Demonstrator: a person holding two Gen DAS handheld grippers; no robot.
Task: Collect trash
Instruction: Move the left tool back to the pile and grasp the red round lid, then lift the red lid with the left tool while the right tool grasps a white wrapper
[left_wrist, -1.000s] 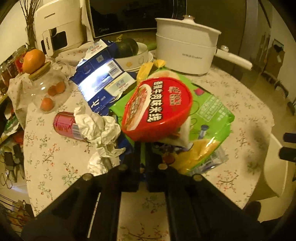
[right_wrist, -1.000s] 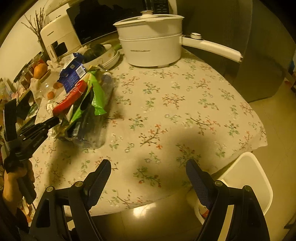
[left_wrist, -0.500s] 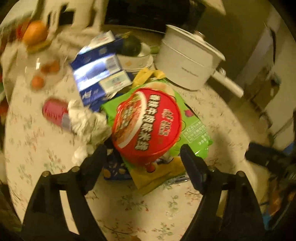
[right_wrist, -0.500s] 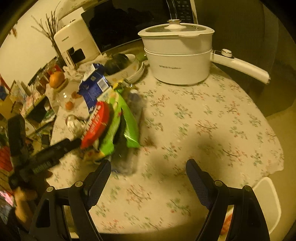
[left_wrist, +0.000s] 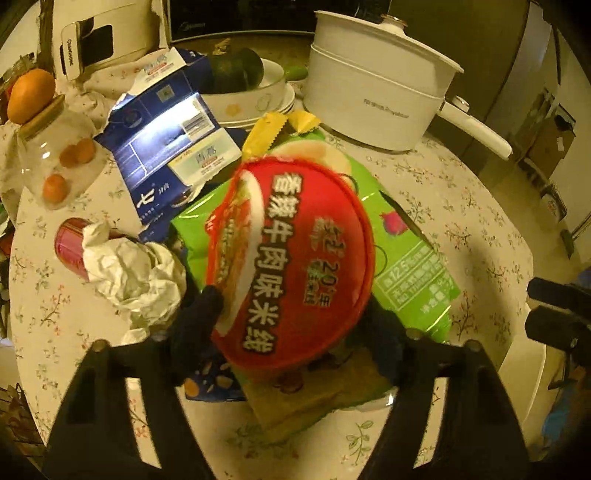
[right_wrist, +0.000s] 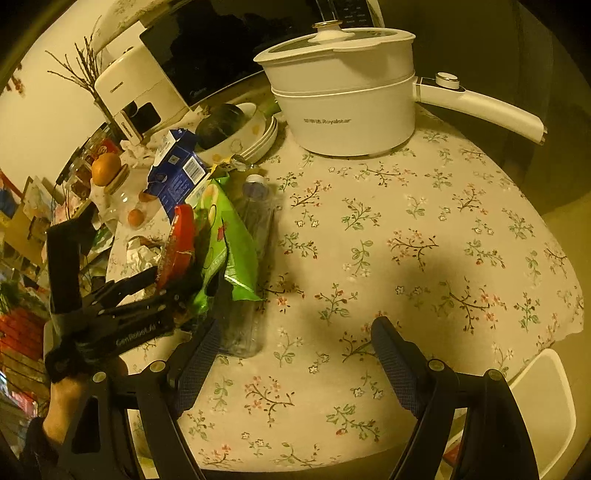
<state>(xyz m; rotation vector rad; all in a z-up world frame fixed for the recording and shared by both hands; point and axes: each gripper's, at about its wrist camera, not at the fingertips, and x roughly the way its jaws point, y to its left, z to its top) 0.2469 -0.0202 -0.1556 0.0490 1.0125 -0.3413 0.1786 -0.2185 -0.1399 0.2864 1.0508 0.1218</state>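
A red round noodle-cup lid stands tilted on a pile of trash: a green snack bag, yellow wrappers and a clear plastic bottle. My left gripper is open, with its fingertips on either side of the lid's lower edge, close to it. In the right wrist view the lid shows edge-on with the left gripper at it. My right gripper is open and empty above bare floral tablecloth.
Crumpled white paper, a red can and a flattened blue carton lie left of the pile. A white electric pot with a long handle, stacked bowls, a glass jar and a white appliance stand behind.
My left gripper was shut a second ago, has opened wide and has moved in around the red lid. My right gripper has shifted its view leftward and stayed open.
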